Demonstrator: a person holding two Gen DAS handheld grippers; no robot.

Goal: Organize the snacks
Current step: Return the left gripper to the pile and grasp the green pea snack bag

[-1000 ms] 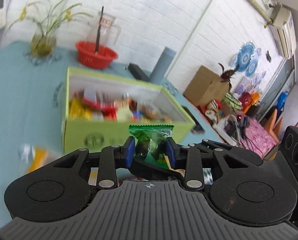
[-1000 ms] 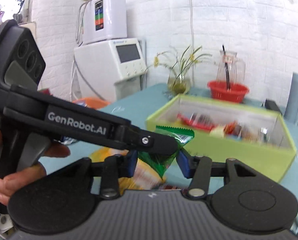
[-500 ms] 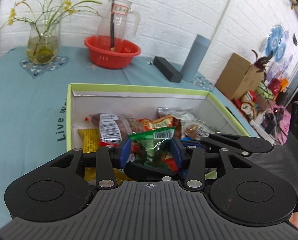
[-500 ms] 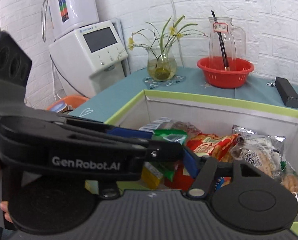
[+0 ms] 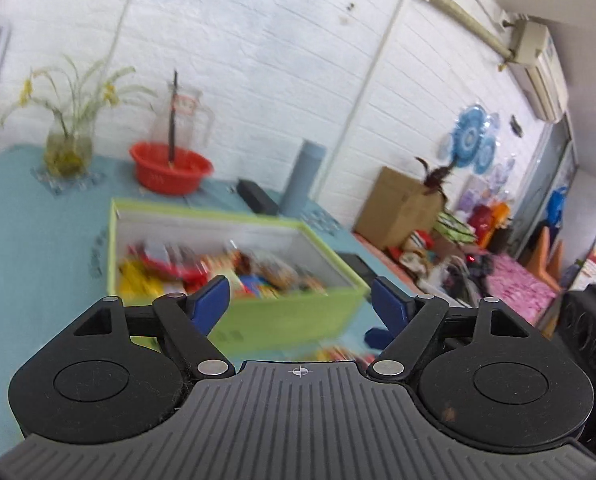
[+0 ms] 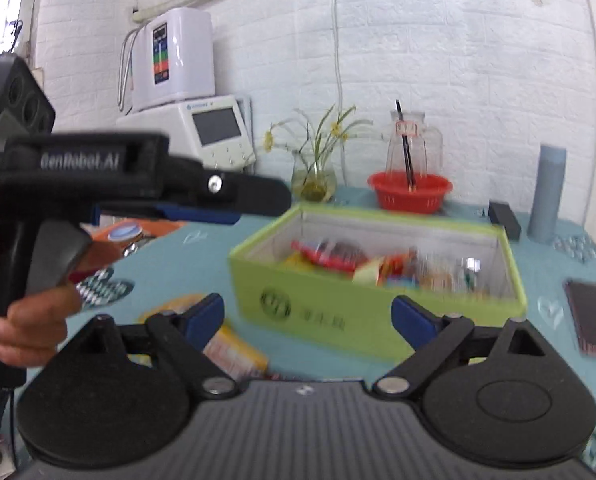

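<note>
The lime-green snack box (image 5: 282,322) stands open on the teal table, with several blurred snack packets (image 5: 218,272) inside. My left gripper (image 5: 299,302) hovers just in front of the box; its jaws are opening and nothing is between them. In the right wrist view the same box (image 6: 337,312) lies ahead of my right gripper (image 6: 309,318), whose jaws are also opening, empty. The left gripper (image 6: 266,204) shows side-on at the left, held by a hand (image 6: 30,320). A yellow snack packet (image 6: 234,348) lies on the table under the right gripper. The green packet cannot be picked out.
Behind the box stand a red basket (image 6: 409,194) with a glass jug, a flower vase (image 6: 313,178), a grey cylinder (image 6: 547,196) and a small black box (image 6: 505,218). A dark flat object (image 6: 589,312) lies right of the box. A water dispenser (image 6: 202,132) stands at back left.
Both grippers were shut on one green packet and carried it over the box. Now both have drawn back in front of the box with jaws wide and the packet gone.
</note>
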